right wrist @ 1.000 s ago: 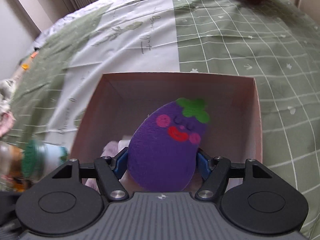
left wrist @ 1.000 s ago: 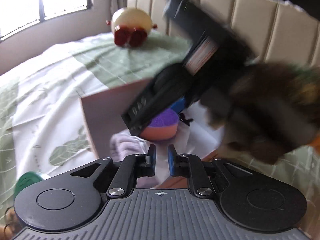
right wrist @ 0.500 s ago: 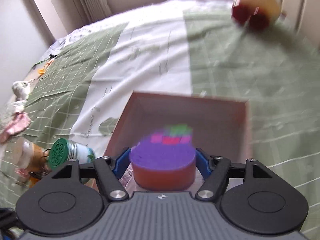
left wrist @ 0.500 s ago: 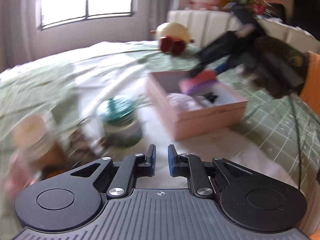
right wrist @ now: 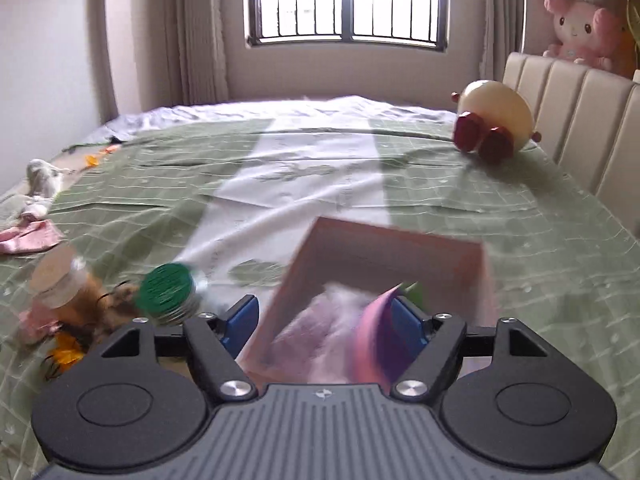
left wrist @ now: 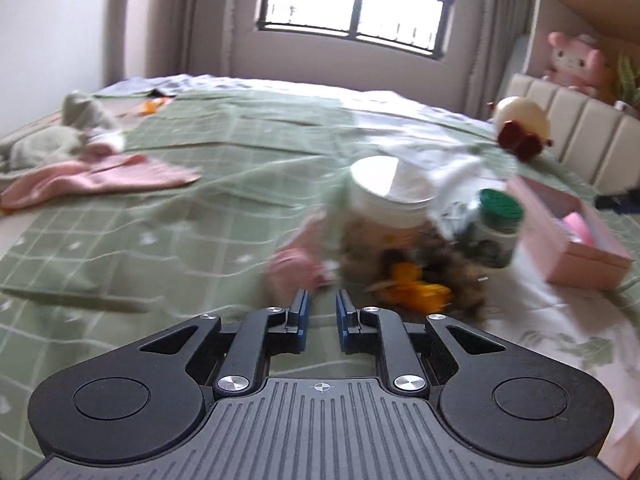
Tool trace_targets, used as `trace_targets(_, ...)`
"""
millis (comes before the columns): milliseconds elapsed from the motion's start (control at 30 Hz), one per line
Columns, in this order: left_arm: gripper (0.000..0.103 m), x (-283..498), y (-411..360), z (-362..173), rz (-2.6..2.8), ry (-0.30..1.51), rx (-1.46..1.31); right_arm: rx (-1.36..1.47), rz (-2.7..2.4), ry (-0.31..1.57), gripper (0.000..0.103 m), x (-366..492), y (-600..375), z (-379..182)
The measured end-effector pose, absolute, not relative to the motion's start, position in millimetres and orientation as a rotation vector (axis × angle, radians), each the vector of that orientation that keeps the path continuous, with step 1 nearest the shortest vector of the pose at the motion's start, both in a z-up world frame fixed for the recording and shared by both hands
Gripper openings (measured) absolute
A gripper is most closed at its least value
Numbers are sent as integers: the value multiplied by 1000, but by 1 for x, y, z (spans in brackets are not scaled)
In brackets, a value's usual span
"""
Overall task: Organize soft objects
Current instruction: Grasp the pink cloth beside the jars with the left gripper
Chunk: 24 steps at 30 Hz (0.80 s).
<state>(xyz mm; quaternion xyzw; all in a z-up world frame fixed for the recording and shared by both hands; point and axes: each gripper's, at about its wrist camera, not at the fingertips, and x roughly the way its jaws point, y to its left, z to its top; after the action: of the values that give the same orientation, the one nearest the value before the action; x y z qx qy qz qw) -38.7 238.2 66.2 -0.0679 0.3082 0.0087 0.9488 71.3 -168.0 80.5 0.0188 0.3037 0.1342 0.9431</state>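
The pink box [right wrist: 400, 248] sits on the bed just ahead of my right gripper [right wrist: 324, 320], whose jaws are opening. A blurred purple eggplant plush [right wrist: 376, 340] leans by the right pad [right wrist: 408, 320] over the box, and the pads do not press it. A pale lilac soft thing [right wrist: 316, 320] lies inside the box. My left gripper [left wrist: 320, 320] has a narrow gap with nothing in it. It points at a pink soft piece [left wrist: 292, 268] and a brown furry toy with orange parts [left wrist: 420, 284]. The pink box [left wrist: 568, 240] is at the right of that view.
A white-lidded jar [left wrist: 388, 200] and a green-lidded jar [left wrist: 496, 228] stand behind the furry toy. A pink cloth [left wrist: 100, 176] and grey cloths [left wrist: 60, 136] lie far left. A round cream plush with red feet [right wrist: 496, 120] rests by the padded headboard [right wrist: 580, 120].
My left gripper swung left from the box to face the jars and toys. My right gripper drew back and up, its jaws widened, and the eggplant plush tipped over between them.
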Motion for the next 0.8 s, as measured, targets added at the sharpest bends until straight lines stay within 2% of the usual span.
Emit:
trace_targets(200,16,-26,252,61,-8,628,-146,18,480,699,74,28,-112,44)
trace_targets(467,16,29,270,61,-54,567,-320,-199,584,635,74,-14,-66,43)
trace_targets(800,18,64,236,27,-91,785,-69,-279,596,667,74,-34,-67,16)
